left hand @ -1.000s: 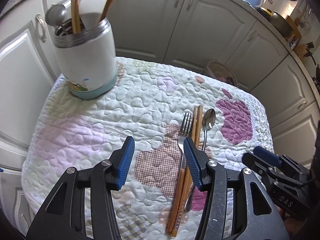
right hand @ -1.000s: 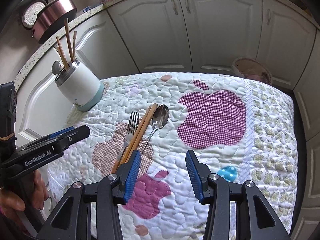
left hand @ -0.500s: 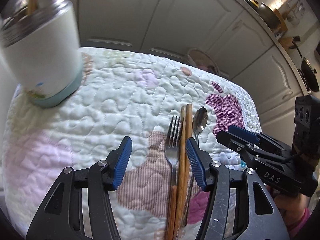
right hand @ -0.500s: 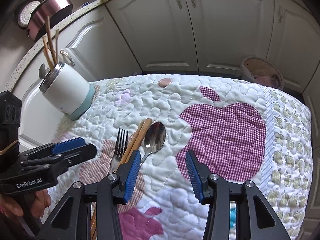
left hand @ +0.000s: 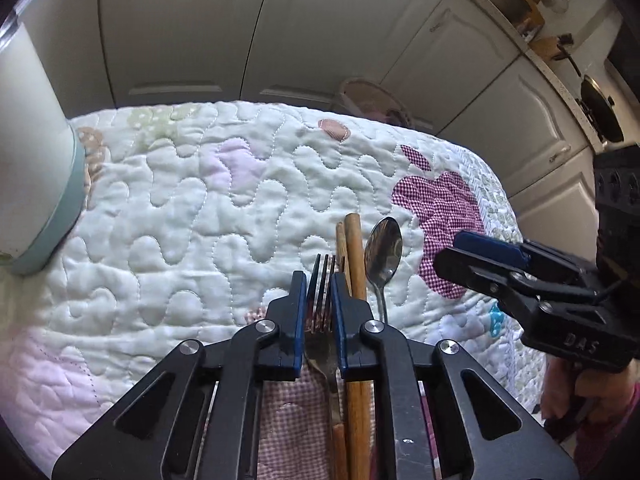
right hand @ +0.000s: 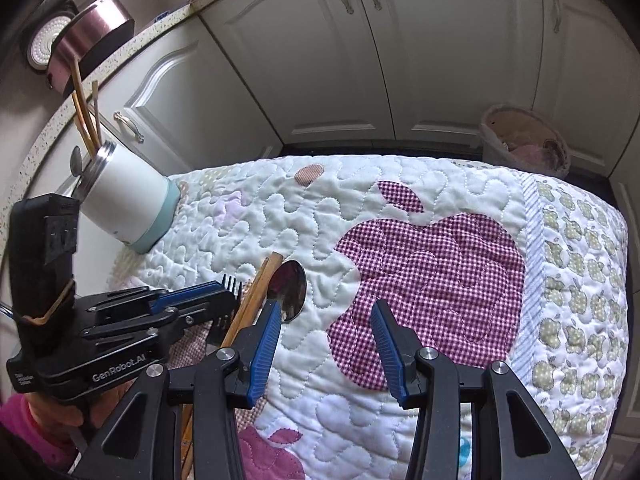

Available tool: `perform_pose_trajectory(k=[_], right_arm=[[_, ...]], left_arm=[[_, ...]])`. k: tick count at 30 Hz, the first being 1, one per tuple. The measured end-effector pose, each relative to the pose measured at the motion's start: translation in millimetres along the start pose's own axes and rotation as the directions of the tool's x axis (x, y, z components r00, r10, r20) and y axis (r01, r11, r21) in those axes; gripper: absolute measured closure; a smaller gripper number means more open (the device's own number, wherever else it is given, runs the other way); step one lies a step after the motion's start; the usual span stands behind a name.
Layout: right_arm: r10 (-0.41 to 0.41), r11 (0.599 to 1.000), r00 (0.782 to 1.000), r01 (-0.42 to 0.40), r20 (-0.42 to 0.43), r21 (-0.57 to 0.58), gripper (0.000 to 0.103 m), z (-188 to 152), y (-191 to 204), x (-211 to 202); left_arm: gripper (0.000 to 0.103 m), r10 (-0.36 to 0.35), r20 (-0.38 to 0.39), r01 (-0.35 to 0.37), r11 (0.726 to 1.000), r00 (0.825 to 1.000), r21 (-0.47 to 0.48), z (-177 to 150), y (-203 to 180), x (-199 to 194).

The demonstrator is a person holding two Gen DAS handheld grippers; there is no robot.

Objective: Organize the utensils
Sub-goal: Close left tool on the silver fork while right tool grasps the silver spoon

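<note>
A metal fork (left hand: 322, 292) with a wooden handle lies on the quilted cloth (left hand: 200, 208), beside wooden chopsticks (left hand: 354, 252) and a metal spoon (left hand: 383, 252). My left gripper (left hand: 320, 284) is shut on the fork's head, its blue pads on both sides of the tines. It shows in the right wrist view (right hand: 192, 300) with the tines (right hand: 232, 282) poking out. My right gripper (right hand: 324, 316) is open and empty, just right of the spoon (right hand: 289, 288) and chopsticks (right hand: 260, 284). The white utensil cup (right hand: 128, 204) stands at the far left, holding chopsticks and a spoon.
The cloth hangs over the table's edges, with a purple apple patch (right hand: 432, 276) under my right gripper. White cabinet doors (right hand: 360, 60) surround the table. A basket (right hand: 524, 140) sits on the floor behind. A pot (right hand: 92, 32) stands on the counter.
My left gripper has moved down and forward over the fork and closed on its head. My right gripper has moved forward toward the spoon and stays open.
</note>
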State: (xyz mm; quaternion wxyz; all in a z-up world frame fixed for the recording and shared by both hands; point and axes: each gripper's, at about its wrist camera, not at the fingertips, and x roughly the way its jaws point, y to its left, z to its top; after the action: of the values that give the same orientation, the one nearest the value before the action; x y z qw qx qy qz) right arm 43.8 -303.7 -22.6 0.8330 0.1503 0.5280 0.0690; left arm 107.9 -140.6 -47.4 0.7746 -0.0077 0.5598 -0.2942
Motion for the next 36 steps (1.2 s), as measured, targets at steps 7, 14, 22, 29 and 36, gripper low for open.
perform_pose_trajectory(k=[7,14,22,29,36], right_arm=[[0.016,0.999,1.000,-0.017,-0.017,-0.046,0.058,5,13,14],[0.010,0.997,1.000,-0.012,-0.019,-0.071,0.066,9,16,31],[0.075,0.992,0.997,-0.078,-0.031,-0.103,0.093,12,23,40],[0.096,0.995,0.995,-0.096,-0.006,-0.039,0.101,8,10,17],[0.089,0.994,0.995,-0.085,0.054,-0.070,0.101,1,16,-26]], left_arm=[[0.099,0.065,0.018,-0.065,0.998,0.998,-0.023,-7,29,-29],[0.099,0.060,0.002,-0.060,0.995,0.998,-0.083,-10,49,-34],[0.078,0.048,-0.004,-0.048,0.991,0.999,-0.126,-10,48,-25],[0.094,0.061,0.004,-0.060,0.992,0.998,-0.113,-12,45,-32],[0.101,0.066,0.072,-0.060,0.994,0.995,-0.087,-14,30,-65]])
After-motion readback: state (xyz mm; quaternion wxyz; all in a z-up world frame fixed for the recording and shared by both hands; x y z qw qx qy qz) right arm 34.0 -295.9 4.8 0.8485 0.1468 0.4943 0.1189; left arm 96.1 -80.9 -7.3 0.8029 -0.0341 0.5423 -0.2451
